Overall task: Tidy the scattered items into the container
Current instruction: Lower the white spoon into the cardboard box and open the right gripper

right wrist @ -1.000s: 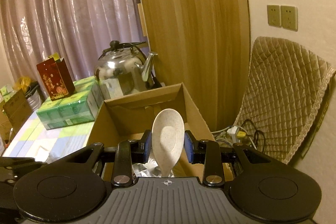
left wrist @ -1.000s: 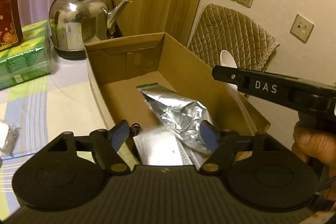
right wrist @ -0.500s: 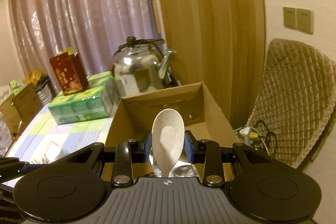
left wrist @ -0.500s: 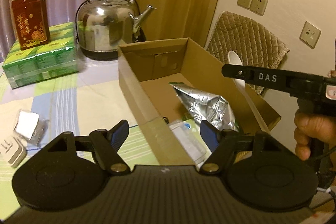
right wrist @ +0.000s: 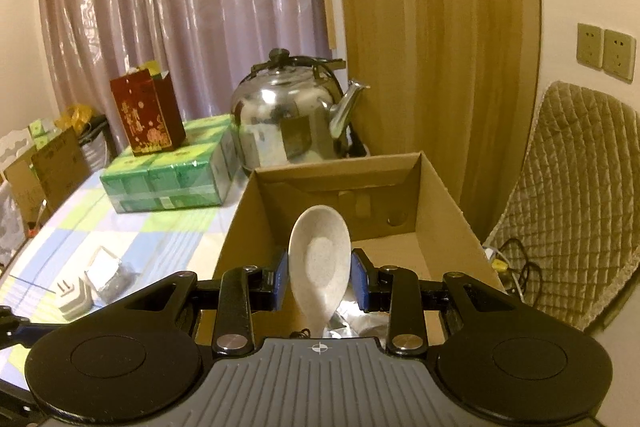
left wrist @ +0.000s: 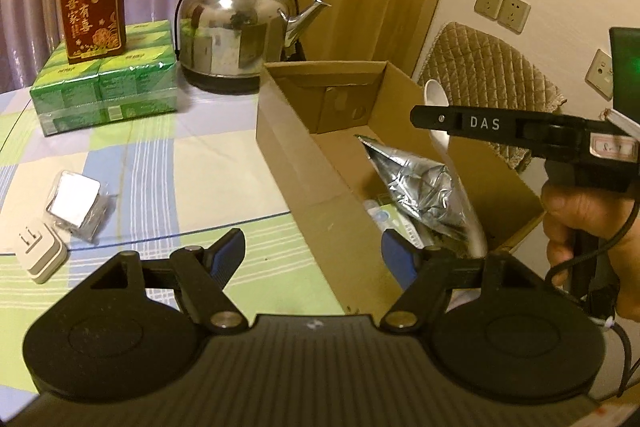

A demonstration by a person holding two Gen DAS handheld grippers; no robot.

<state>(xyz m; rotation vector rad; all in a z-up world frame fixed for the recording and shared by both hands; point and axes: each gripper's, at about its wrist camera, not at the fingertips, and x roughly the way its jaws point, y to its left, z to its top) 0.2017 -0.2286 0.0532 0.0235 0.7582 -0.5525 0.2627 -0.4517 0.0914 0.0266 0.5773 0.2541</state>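
My right gripper (right wrist: 319, 277) is shut on a white speckled spoon (right wrist: 318, 263), bowl up, held over the open cardboard box (right wrist: 444, 203). The left wrist view shows that gripper (left wrist: 434, 109) from the side, spoon (left wrist: 434, 95) above the box (left wrist: 288, 155). Inside the box lie a crumpled silver foil bag (left wrist: 420, 187) and a flat packet. My left gripper (left wrist: 312, 255) stands open and empty above the box's near left wall. On the tablecloth to the left lie a small clear bag with a white square (left wrist: 76, 203) and a white plug adapter (left wrist: 38, 251).
A steel kettle (left wrist: 236, 35) stands behind the box. A green shrink-wrapped pack (left wrist: 104, 91) with a red carton (left wrist: 90, 17) on top sits at the back left. A quilted chair back (right wrist: 580, 195) and wall sockets are on the right, with curtains behind.
The left gripper has slid left, off the box interior, bringing the bag and adapter on the table into view. The right gripper has shifted over the box, still holding the spoon.
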